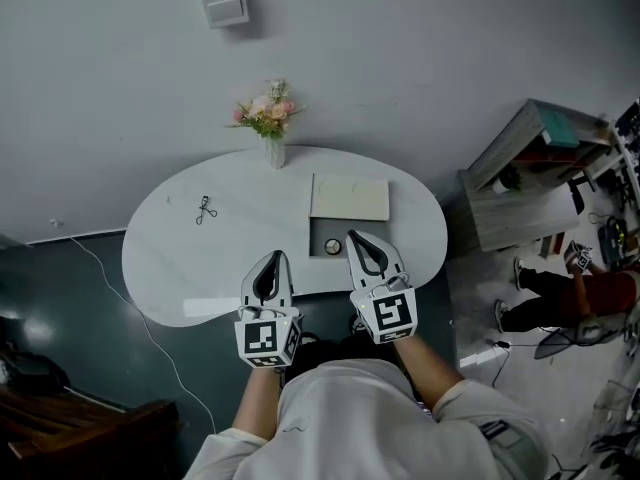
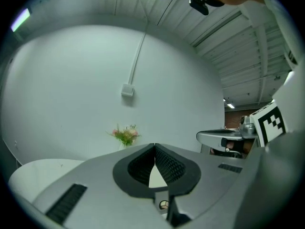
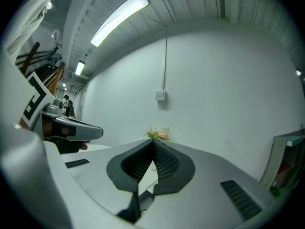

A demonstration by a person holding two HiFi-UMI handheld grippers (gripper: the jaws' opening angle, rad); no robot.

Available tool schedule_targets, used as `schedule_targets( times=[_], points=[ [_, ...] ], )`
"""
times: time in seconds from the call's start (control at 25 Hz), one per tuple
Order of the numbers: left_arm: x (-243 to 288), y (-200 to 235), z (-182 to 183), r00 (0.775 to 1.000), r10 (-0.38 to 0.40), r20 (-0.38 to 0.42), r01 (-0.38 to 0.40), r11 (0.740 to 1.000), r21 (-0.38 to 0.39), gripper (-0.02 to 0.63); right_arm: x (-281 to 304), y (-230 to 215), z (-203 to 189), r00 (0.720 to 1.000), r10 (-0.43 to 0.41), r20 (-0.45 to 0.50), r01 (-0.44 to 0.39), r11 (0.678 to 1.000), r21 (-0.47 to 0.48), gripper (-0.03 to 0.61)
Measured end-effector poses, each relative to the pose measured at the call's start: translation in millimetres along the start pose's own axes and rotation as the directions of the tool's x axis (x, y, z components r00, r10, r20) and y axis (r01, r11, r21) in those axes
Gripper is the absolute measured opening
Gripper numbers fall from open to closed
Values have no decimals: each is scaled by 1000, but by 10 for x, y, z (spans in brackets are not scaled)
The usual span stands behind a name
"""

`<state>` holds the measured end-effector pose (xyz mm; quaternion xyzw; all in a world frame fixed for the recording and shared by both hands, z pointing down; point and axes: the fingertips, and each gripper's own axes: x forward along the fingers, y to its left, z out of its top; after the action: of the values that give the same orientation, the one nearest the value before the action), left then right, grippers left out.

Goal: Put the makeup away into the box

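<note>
- Claws first: the left gripper (image 1: 272,258) and the right gripper (image 1: 356,240) are each pinched shut tip to tip with nothing between the jaws. They sit over the table's (image 1: 160,253) near edge, on the person's side of the vase of flowers (image 1: 272,133).
- An eyelash curler (image 1: 204,210) lies left of the vase and nearer the person, alone on bare tabletop. To me it looks like makeup not yet put away.
- The left gripper sits almost straight in front of the vase, well short of it. With it empty, I'd guess no pick has begun.
- A cream box (image 1: 349,197) lies flat, just right of the vase. Whether that pale face is a lid, I can't tell.
- A small round item (image 1: 331,246), perhaps a compact, sits in a dark square at the box's front edge.
- The right gripper's tip is just beside that item, so it looks best placed to take it.
</note>
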<state>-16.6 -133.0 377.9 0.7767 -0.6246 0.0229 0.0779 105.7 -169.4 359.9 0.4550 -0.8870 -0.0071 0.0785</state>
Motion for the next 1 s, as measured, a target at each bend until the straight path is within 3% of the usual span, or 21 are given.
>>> schedule_targets(
  times=[0.24, 1.0],
  points=[
    [84, -121, 288, 998, 32, 49, -34, 999, 28, 18, -117, -304, 238, 997, 10, 73, -6, 998, -55, -3],
    [262, -509, 474, 996, 65, 66, -72, 992, 100, 18, -197, -705, 275, 996, 55, 64, -53, 998, -43, -3]
  ],
)
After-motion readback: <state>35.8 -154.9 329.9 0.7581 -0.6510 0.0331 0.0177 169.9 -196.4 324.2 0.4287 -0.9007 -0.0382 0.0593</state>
